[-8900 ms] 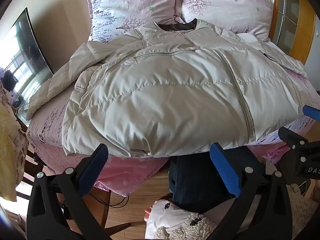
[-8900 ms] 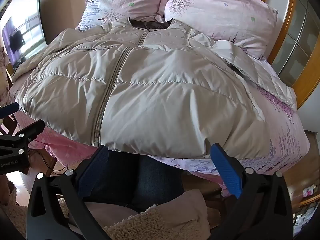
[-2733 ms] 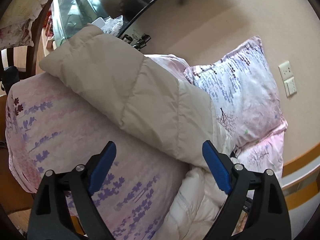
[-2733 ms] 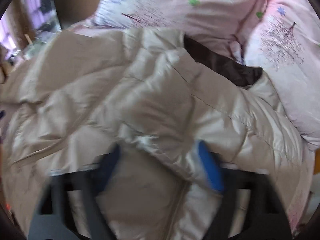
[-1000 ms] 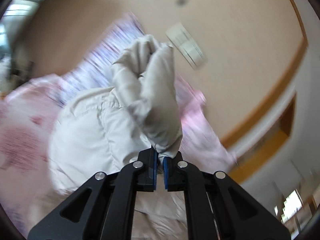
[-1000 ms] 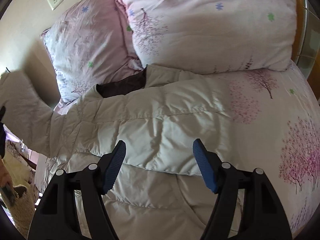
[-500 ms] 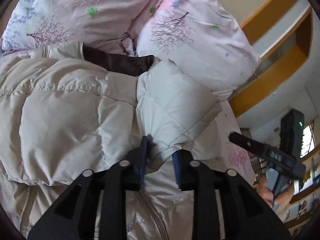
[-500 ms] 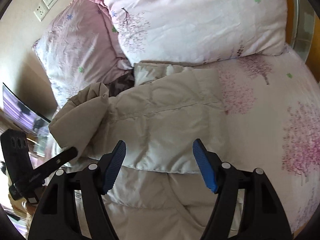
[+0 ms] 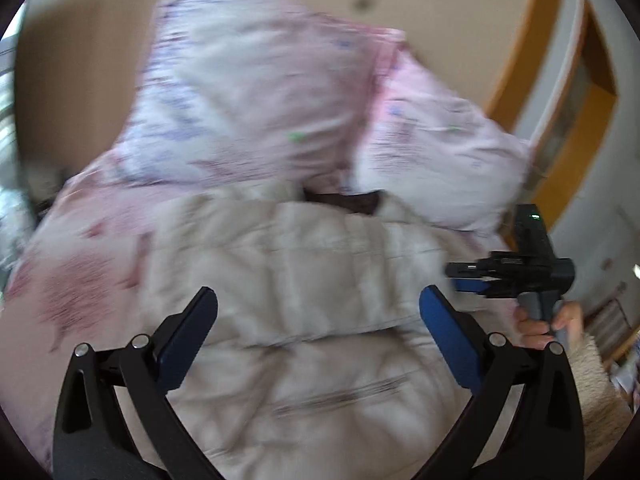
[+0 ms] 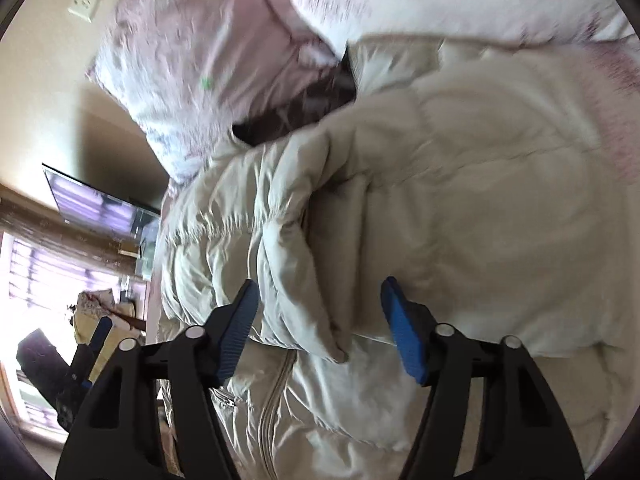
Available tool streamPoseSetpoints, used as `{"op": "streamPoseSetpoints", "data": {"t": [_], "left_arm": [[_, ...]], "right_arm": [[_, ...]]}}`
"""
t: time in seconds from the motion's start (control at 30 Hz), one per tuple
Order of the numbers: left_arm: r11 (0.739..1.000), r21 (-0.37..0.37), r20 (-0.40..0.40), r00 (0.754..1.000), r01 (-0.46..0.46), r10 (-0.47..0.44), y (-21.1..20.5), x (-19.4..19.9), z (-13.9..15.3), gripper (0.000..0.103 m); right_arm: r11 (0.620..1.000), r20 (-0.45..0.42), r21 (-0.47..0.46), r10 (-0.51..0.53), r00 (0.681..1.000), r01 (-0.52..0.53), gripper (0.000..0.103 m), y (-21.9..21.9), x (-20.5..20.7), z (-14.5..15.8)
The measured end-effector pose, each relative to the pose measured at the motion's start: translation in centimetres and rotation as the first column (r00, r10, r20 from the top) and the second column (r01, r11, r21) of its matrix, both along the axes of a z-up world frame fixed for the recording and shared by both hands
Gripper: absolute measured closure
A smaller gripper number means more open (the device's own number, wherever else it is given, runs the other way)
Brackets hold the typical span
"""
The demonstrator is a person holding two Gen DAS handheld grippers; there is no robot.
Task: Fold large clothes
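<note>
The jacket (image 9: 304,320) lies on the bed (image 9: 72,280) below the pillows (image 9: 256,100) with both sleeves (image 10: 288,280) already laid in across its chest, so I judge the sleeve folds done and the hem-to-collar fold left. Both my left gripper (image 9: 318,312) and right gripper (image 10: 320,312) have jaws wide, holding nothing. My right view shows the zip (image 10: 276,396) and a sleeve cuff between my jaws; my blurred left view shows the collar and my right hand (image 9: 548,320) instead.

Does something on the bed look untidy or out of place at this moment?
Only mildly. On the jacket, the folded-in sleeve lies bunched and wrinkled across the front, not flat. Both the left claw and right claw are open. No damage shows.
</note>
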State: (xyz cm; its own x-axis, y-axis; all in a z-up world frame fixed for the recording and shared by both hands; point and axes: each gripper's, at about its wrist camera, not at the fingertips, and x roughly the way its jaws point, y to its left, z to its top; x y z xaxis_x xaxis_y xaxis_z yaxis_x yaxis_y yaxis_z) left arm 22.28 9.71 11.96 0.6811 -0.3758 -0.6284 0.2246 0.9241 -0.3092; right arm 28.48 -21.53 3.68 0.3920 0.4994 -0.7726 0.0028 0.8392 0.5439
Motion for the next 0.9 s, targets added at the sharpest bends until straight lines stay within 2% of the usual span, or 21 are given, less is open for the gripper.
{"op": "streamPoseSetpoints", "data": {"t": [0.07,0.17,0.2,0.27,0.37,0.43,0.47,0.53,0.57,0.6,0.7,0.73,0.8,0.9], "left_arm": [[0.997,0.027,-0.019,0.997,-0.073,0.073,2.4,-0.5,-0.6,0.002],[0.979,0.078,-0.040,0.981,-0.187,0.191,6.1,-1.2,-1.4,0.002],[0.974,0.081,-0.042,0.975,-0.212,0.216,7.2,-1.5,-1.5,0.002],[0.958,0.085,-0.045,0.960,-0.272,0.277,9.3,-2.3,-1.7,0.002],[0.943,0.046,-0.060,0.942,-0.329,0.331,12.0,-3.1,-2.3,0.002],[0.940,0.034,-0.072,0.937,-0.339,0.341,13.0,-3.3,-2.8,0.002],[0.940,0.037,-0.071,0.937,-0.339,0.341,13.1,-3.3,-3.0,0.002],[0.941,0.059,-0.067,0.939,-0.333,0.337,13.1,-3.3,-3.3,0.002],[0.942,0.067,-0.067,0.941,-0.328,0.332,13.0,-3.3,-3.5,0.002],[0.945,0.074,-0.071,0.944,-0.318,0.323,13.0,-3.4,-3.6,0.002],[0.951,0.094,-0.077,0.950,-0.295,0.302,12.9,-3.6,-3.9,0.002],[0.952,0.099,-0.081,0.951,-0.290,0.298,12.8,-3.6,-3.9,0.002],[0.955,0.107,-0.092,0.953,-0.277,0.287,12.6,-3.3,-4.1,0.002],[0.961,0.118,-0.104,0.959,-0.250,0.262,11.7,-3.0,-4.3,0.002]], "right_arm": [[0.999,0.024,-0.038,0.013,1.000,-0.012,0.088,1.1,0.1,0.0],[0.998,0.145,-0.062,-0.016,0.989,0.025,0.093,1.1,-1.2,2.4],[0.997,0.194,-0.056,-0.036,0.980,0.047,0.093,0.7,-1.8,3.6],[0.995,0.216,-0.062,-0.061,0.975,0.076,0.093,0.2,-2.2,4.1],[0.987,0.121,-0.129,-0.085,0.989,0.100,0.092,0.3,-1.7,1.7],[0.979,0.044,-0.175,-0.097,0.994,0.104,0.086,0.3,-0.9,-0.5],[0.979,0.035,-0.177,-0.093,0.995,0.098,0.084,0.2,-0.8,-0.9],[0.977,0.024,-0.171,-0.123,0.992,0.125,0.071,-0.3,-1.2,-0.2],[0.973,0.041,-0.180,-0.142,0.989,0.147,0.062,-0.5,-1.6,0.5],[0.962,0.100,-0.204,-0.164,0.981,0.182,0.061,-0.7,-2.5,1.9],[0.938,0.255,-0.263,-0.158,0.954,0.226,0.062,-0.3,-4.5,4.9],[0.944,0.272,-0.255,-0.140,0.952,0.212,0.064,0.0,-4.7,5.5],[0.964,0.282,-0.228,-0.067,0.957,0.135,0.075,1.0,-5.2,5.9],[0.964,0.276,-0.256,-0.003,0.961,0.077,0.076,2.6,-5.0,5.6]]}}
